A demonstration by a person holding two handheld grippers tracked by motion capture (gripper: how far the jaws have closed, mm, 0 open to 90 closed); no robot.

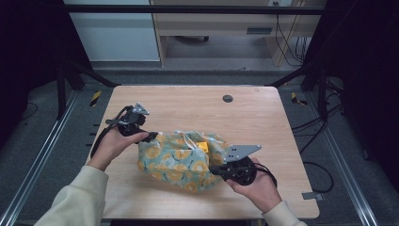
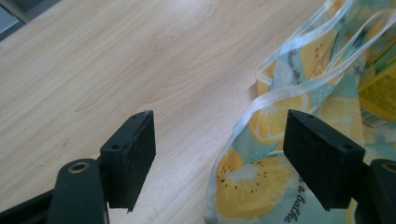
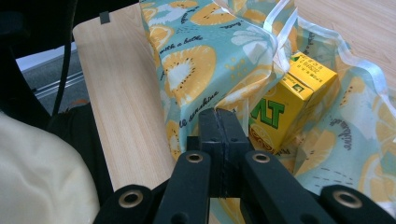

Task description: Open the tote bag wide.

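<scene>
1. So there's a fabric bag [image 1: 181,160] sitting a bit front of the middle of the wooden worktop [image 1: 197,106]. It's teal with a lemon-slice print and a pale, shiny ribbon edge [image 2: 299,86] around the opening.

2. The bag's mouth is open towards the top, and you can see a yellow drink carton [image 3: 285,105] inside it. In the right claw view the carton is tilted, with green lettering on its side, and it sits just behind the fold of cloth that's being pinched.

3. The right claw [image 1: 217,169] is at the bag's right front corner. Its two black jaws are pressed flat together with a fold of the printed cloth caught between them, so it's clamped on the bag.

4. The left claw [image 1: 149,136] is at the bag's left end, held by the person's left hand [image 1: 113,143]. Its jaws are wide apart and nothing is pinched. In the left claw view the bag's edge lies between the two pads, closer to the right pad, but I can't see either pad actually pressing on it.

5. The left jaw hangs over bare worktop in that view, and the ribbon edge runs up and away past the right one.

6. Cream sleeves [image 1: 77,200] come in from the bottom on both sides, and there's a small dark round plug [image 1: 227,98] in the worktop, well away from the bag, towards the far edge.
</scene>
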